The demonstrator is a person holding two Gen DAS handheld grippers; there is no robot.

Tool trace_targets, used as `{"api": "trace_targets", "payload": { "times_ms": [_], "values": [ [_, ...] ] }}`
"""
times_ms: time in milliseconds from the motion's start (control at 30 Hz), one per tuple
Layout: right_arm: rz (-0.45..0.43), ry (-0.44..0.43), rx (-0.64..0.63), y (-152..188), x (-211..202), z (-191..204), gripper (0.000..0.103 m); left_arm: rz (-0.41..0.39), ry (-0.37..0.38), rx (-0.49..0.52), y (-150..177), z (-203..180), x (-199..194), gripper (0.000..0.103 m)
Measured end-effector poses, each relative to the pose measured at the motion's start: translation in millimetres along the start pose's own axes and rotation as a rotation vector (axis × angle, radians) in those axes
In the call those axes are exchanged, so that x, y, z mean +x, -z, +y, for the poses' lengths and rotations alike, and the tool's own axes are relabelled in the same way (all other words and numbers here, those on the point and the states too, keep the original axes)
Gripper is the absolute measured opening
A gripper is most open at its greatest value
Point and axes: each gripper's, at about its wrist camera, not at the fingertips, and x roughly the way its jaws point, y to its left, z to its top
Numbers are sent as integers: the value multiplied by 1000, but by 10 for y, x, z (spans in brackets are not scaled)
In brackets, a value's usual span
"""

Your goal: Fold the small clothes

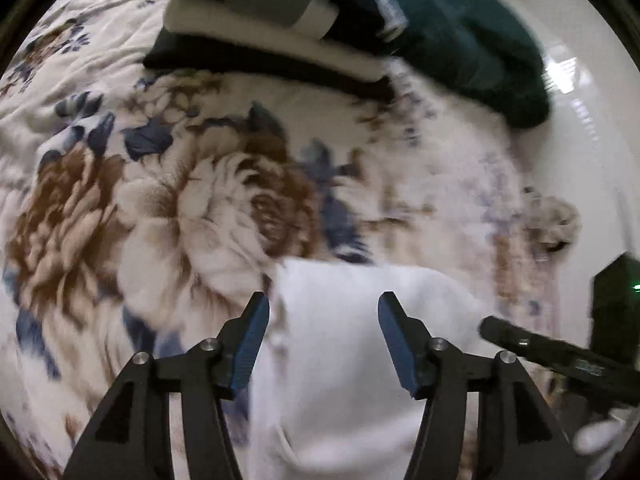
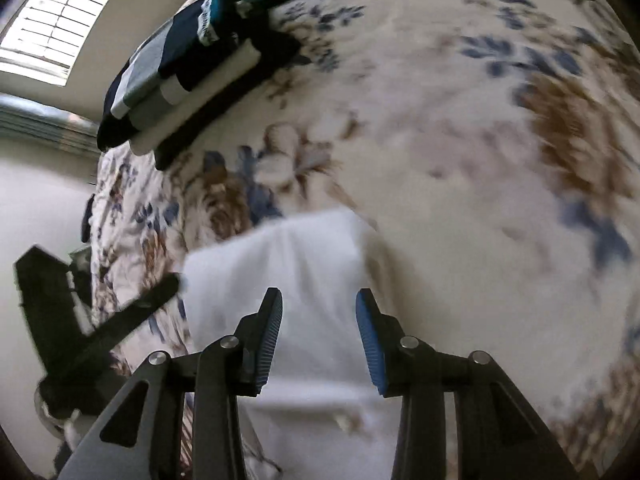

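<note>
- Bed covered by a floral quilt (image 1: 168,200), cream with brown and blue blooms.
- Plain pale wall (image 2: 36,200) beside it.
- Bright barred window (image 2: 60,12) high on that wall.

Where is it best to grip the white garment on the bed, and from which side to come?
Probably the far folded edge of the white garment. It lies flat on the floral bedspread, its corners showing beyond the open left gripper and right gripper. Come from the near side, one gripper per corner.

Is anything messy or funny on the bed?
A little. Behind the neat stack of folded clothes, a dark teal garment lies bunched up, unfolded. The white garment under the open left gripper and open right gripper isn't folded yet either. Nothing looks damaged.
</note>
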Motion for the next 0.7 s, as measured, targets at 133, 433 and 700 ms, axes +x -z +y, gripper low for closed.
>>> {"api": "trace_targets", "payload": {
  "times_ms": [133,433,700],
  "values": [
    [45,147,-35,-232,524,-39,40,76,-26,-6,-68,192,423,56],
    [9,52,92,-2,-102,-366,41,2,61,-67,267,245,-362,55],
    [107,-1,217,1089,-571,-848,41,99,54,-154,1402,299,-763,68]
  ]
}}
